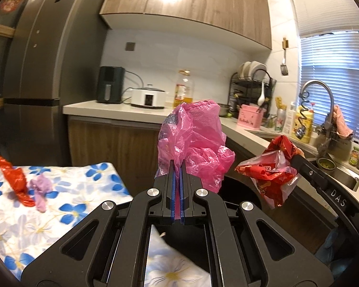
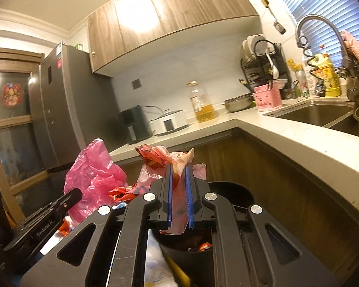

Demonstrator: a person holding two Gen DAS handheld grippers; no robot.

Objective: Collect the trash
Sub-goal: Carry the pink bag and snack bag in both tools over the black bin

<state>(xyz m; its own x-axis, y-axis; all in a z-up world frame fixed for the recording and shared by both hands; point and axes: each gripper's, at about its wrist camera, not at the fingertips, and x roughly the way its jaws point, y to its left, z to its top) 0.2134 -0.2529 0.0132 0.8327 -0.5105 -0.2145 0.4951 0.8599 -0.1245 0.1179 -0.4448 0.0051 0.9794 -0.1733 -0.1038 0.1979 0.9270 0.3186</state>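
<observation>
Both hand-held grippers (clamped) carry trash.

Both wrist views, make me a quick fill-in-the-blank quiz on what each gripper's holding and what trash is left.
1. The left gripper is shut on a ____ plastic bag.
2. The right gripper holds a red wrapper above the black ____.
3. Trash left on the floral cloth: a red wrapper and a ____ scrap.
4. The oil bottle stands on the ____.

Missing words: pink; bin; purple; counter
</observation>
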